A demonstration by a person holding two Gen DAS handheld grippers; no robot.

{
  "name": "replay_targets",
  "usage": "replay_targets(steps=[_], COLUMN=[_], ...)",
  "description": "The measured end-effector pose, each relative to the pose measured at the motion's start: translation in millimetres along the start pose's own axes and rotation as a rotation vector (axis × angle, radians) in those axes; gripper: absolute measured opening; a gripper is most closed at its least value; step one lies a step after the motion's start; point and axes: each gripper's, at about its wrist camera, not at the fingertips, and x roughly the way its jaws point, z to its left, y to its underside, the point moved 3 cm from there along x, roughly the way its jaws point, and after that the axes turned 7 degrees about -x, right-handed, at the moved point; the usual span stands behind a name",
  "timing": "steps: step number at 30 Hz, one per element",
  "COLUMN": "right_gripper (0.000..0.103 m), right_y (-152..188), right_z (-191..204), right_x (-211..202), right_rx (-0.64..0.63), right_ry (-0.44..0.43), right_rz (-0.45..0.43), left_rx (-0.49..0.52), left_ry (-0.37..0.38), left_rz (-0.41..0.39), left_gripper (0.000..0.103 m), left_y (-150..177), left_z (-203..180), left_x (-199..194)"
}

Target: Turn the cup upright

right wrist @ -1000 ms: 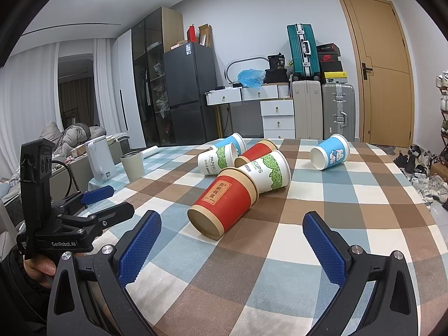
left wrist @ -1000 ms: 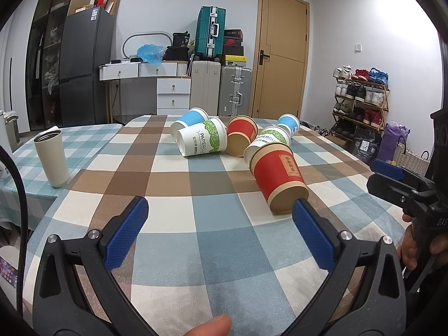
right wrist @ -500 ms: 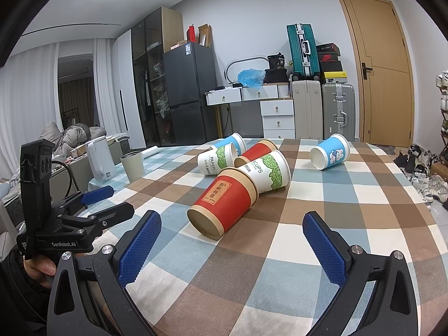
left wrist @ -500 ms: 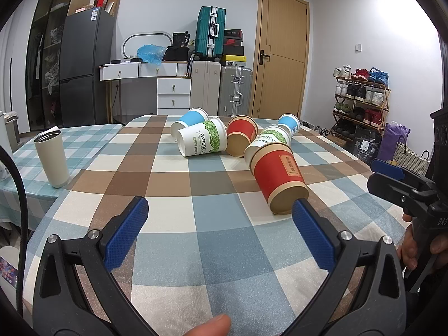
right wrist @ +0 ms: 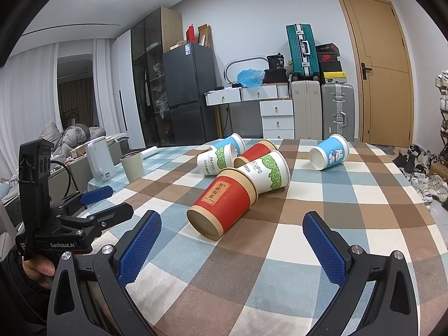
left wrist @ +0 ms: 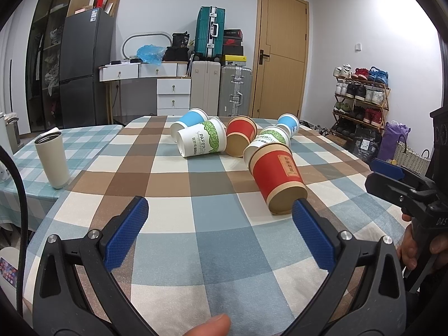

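Several paper cups lie on their sides on the checked tablecloth point(left wrist: 173, 224). The nearest is a red cup point(left wrist: 277, 177) with its base toward me; it also shows in the right wrist view point(right wrist: 224, 203). Behind it lie a white-green cup point(left wrist: 203, 141), a second red cup point(left wrist: 240, 137), another white-green cup point(right wrist: 266, 172) and two blue cups point(left wrist: 189, 120) point(right wrist: 330, 152). My left gripper point(left wrist: 219, 235) is open and empty, short of the red cup. My right gripper point(right wrist: 231, 249) is open and empty, just in front of the same cup.
An upright beige tumbler point(left wrist: 52, 161) stands at the left on an adjoining checked table. A white kettle point(right wrist: 99, 161) stands beyond it. The table's right edge drops to the floor near a shoe rack point(left wrist: 361, 98). Suitcases and drawers line the far wall.
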Motion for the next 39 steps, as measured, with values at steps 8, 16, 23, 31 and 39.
replay_targets(steps=[8, 16, 23, 31, 39], right_gripper=[0.103, 0.103, 0.103, 0.103, 0.103], right_y=[-1.1, -1.4, -1.7, 0.4, 1.8], right_z=[-8.5, -19.6, -31.2, -40.5, -43.4], right_x=[4.8, 5.9, 3.2, 4.7, 7.8], right_rx=[0.032, 0.045, 0.067, 0.1, 0.109], right_ry=[0.036, 0.091, 0.125, 0.136, 0.136], right_rz=[0.037, 0.066, 0.075, 0.086, 0.09], left_rx=[-0.009, 0.032, 0.02, 0.016, -0.027], left_ry=[-0.007, -0.029, -0.016, -0.007, 0.006], left_rz=[0.048, 0.109, 0.168, 0.261, 0.339], left_gripper=[0.102, 0.102, 0.102, 0.102, 0.101], left_y=[-3.6, -18.5, -28.2, -24.4, -20.8], left_z=[-0.4, -28.3, -44.8, -59.0, -65.1], left_x=[1.3, 19.4, 51.8, 92.2, 118.5])
